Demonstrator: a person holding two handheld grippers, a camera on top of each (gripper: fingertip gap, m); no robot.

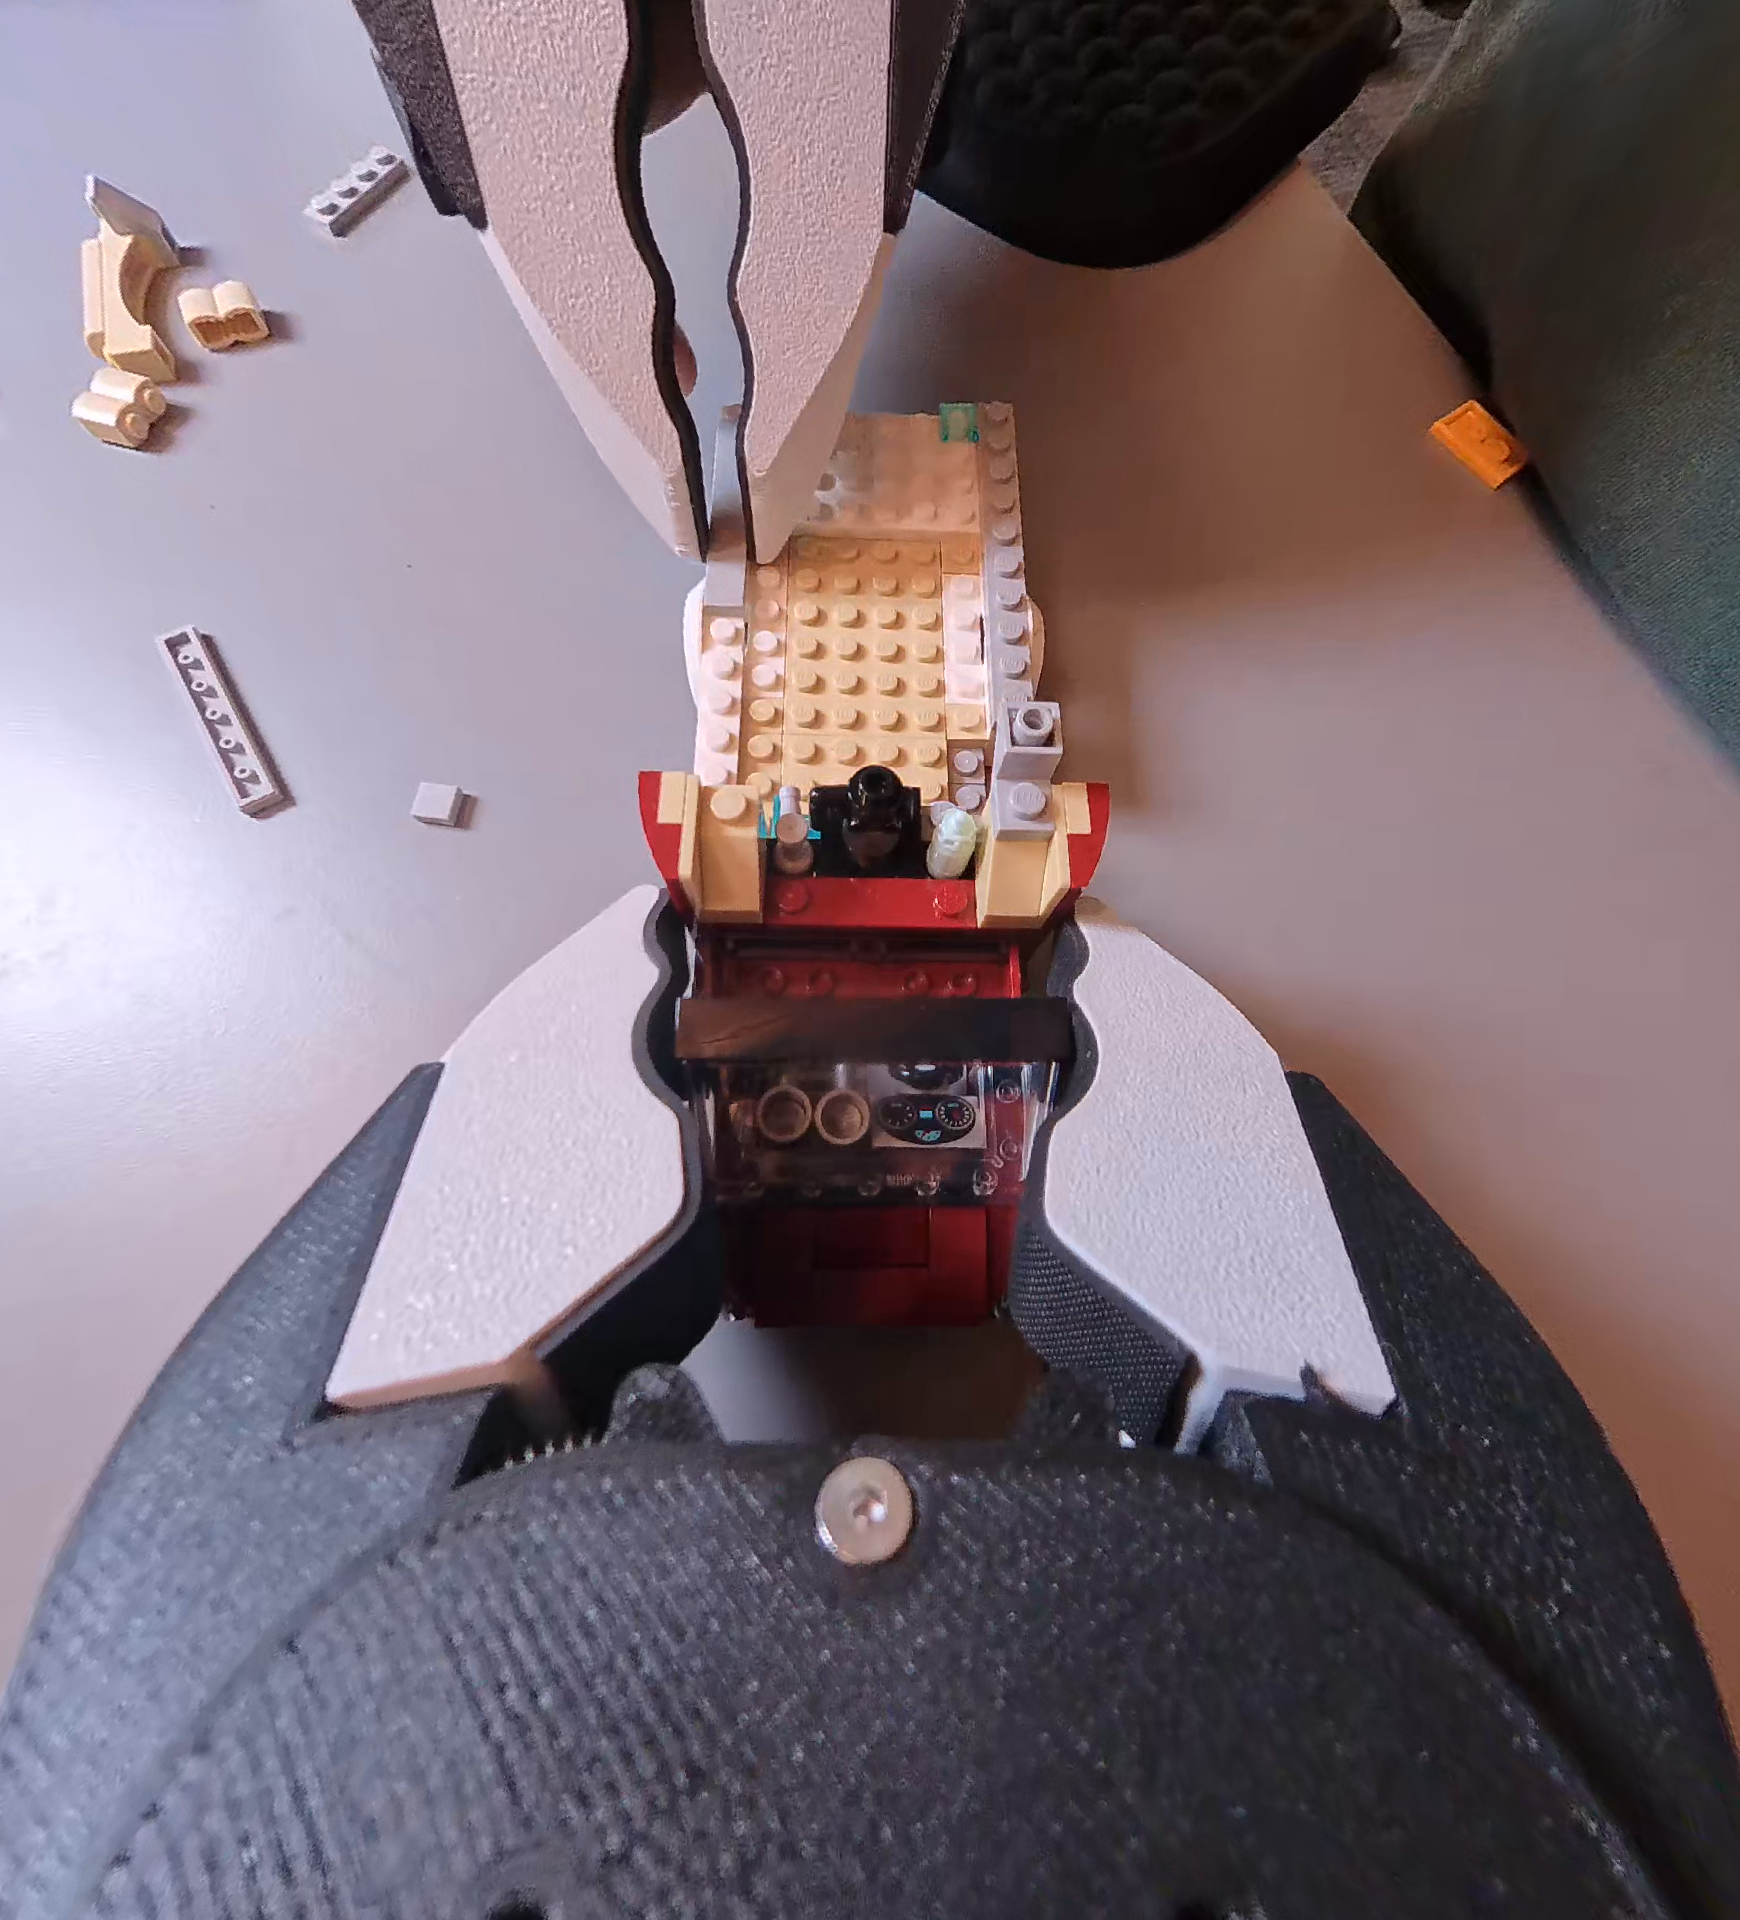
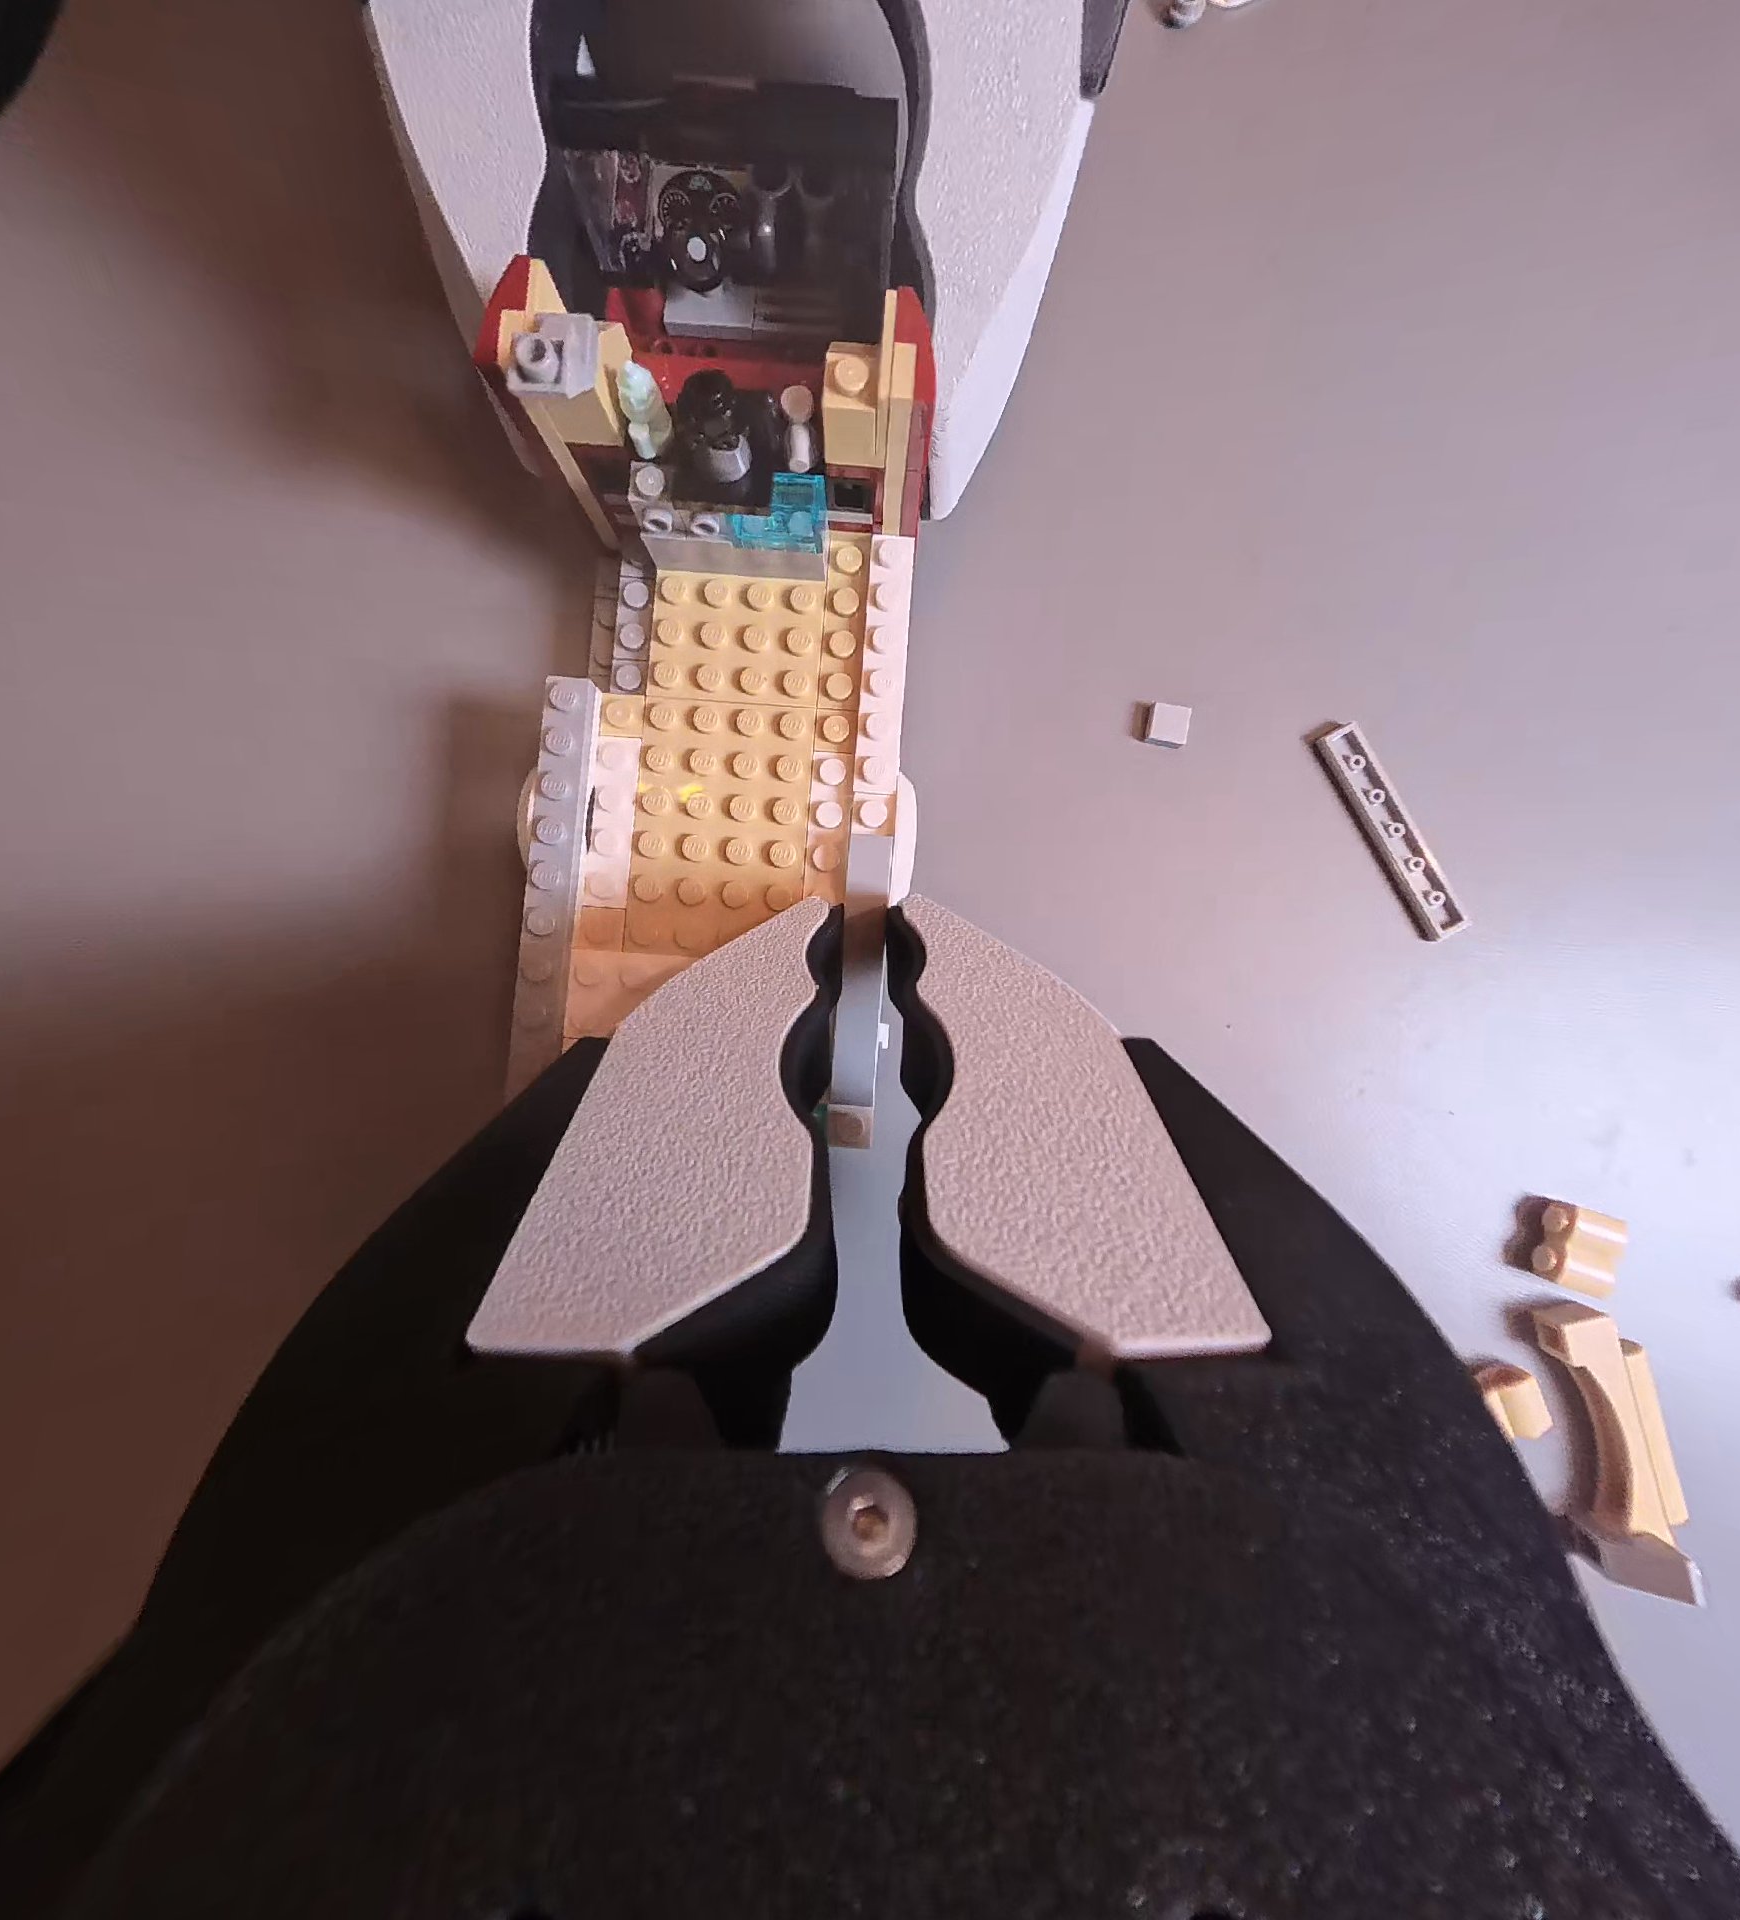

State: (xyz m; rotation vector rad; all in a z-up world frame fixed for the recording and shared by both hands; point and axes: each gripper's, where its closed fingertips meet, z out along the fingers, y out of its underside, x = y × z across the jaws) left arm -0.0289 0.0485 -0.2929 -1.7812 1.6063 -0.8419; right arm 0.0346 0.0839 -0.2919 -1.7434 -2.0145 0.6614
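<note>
The left claw clamps the brick car's red front; the right claw, narrow, pinches a grey strip on its rear edge. Open bench flanks both.

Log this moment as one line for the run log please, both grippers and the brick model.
left gripper: shut on brick vehicle red front | right gripper: shut on grey plate at rear edge | table: loose bricks

brick vehicle: tan studs, dark-red cab | tile: grey | table: grey
</note>
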